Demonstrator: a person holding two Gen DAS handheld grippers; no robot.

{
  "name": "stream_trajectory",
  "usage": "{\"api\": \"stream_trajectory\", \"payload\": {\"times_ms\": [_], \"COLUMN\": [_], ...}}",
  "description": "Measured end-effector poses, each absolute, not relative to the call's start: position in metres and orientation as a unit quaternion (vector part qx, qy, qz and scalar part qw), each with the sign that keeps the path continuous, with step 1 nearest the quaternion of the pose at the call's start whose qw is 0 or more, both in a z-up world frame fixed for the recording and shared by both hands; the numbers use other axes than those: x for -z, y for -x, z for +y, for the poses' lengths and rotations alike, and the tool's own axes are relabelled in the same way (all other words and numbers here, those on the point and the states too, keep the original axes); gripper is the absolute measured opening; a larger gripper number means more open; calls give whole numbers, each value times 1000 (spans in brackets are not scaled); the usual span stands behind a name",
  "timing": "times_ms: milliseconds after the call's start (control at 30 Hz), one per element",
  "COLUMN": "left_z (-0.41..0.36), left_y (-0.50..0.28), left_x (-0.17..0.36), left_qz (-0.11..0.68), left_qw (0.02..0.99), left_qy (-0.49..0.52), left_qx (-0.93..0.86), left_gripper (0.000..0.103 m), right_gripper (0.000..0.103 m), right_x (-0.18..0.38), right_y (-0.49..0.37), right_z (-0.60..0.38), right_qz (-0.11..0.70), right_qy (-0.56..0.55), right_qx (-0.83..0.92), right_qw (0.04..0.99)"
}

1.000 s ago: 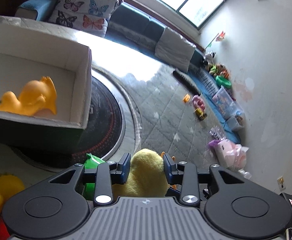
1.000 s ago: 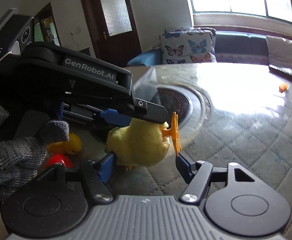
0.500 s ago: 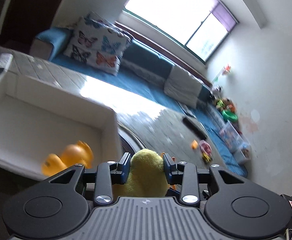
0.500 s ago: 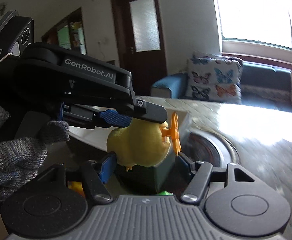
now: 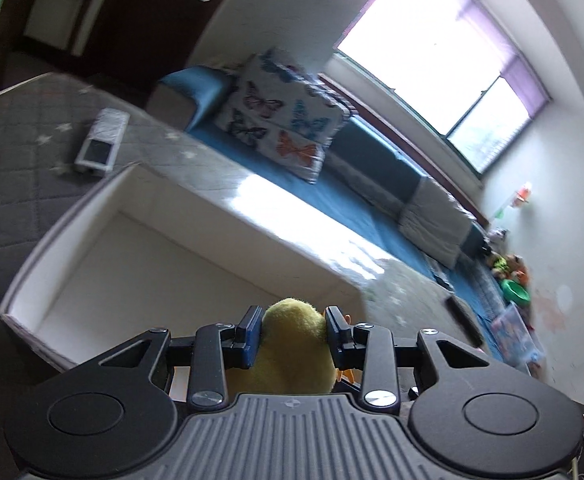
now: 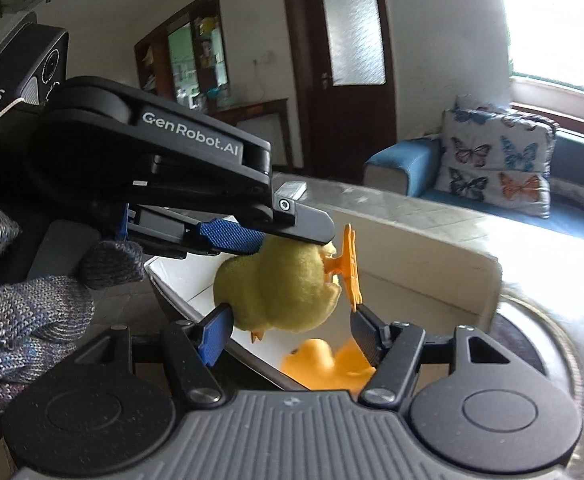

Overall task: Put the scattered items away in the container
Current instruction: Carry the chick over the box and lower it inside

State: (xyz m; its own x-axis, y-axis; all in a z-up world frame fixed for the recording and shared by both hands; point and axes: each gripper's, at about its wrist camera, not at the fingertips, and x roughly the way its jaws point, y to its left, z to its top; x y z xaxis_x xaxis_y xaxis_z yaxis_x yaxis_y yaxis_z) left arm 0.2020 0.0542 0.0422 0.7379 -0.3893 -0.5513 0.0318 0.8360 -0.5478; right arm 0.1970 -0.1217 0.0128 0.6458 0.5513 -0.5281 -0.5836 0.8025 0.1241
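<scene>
Left wrist view looks down past the left gripper (image 5: 293,334), whose blue pads are closed against both sides of a yellow plush chick (image 5: 292,356). The chick fills the gap between the fingers, so the grip looks firm. Below and ahead lies the box (image 5: 52,236), a white-walled open container on the grey quilted table (image 5: 16,148). The part of its floor seen from this side is bare. A small white device (image 5: 100,142) sits on the table beyond the box, well apart from it.

From the right wrist view, the chick (image 6: 280,284) hangs in the air above the near wall of the box (image 6: 443,256), its orange feet (image 6: 349,266) sticking out sideways. The left gripper (image 6: 268,240) comes in from the left, held by a gloved hand (image 6: 32,316). The right gripper (image 6: 288,328) stands wide open with nothing between its fingers; the chick only appears framed by them and I judge it is not touched by them. Inside the box, low in this view, lies an orange rubber duck (image 6: 327,364), partly hidden behind the right gripper's fingers.

As for progress: one toy, the duck, is already in the box. The chick is lifted and over or just at the box's edge, so its delivery is nearly done; what remains is to carry it a little further in and release it. Whether other scattered items wait on the table cannot be told, since these views show little of the table near the box. A blurred dark object (image 5: 463,324) lies on the far side of the table.
</scene>
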Motion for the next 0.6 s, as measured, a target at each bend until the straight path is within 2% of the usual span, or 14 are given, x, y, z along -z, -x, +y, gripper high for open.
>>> {"api": "stream_trajectory", "payload": {"times_ms": [333, 600], "left_z": [66, 63], "left_y": [-210, -202], "left_x": [-18, -24], "left_qz": [374, 368], "left_qw": [886, 894], "left_qy": [263, 247], "left_qx": [75, 65], "left_gripper": [33, 34], "right_gripper": [68, 69], "right_x": [-3, -9], "right_y": [-199, -183], "right_z": [-112, -121], "right_qz": [303, 290], "right_qy": [41, 55], "right_qx": [-304, -293], "right_qw": [902, 909]}}
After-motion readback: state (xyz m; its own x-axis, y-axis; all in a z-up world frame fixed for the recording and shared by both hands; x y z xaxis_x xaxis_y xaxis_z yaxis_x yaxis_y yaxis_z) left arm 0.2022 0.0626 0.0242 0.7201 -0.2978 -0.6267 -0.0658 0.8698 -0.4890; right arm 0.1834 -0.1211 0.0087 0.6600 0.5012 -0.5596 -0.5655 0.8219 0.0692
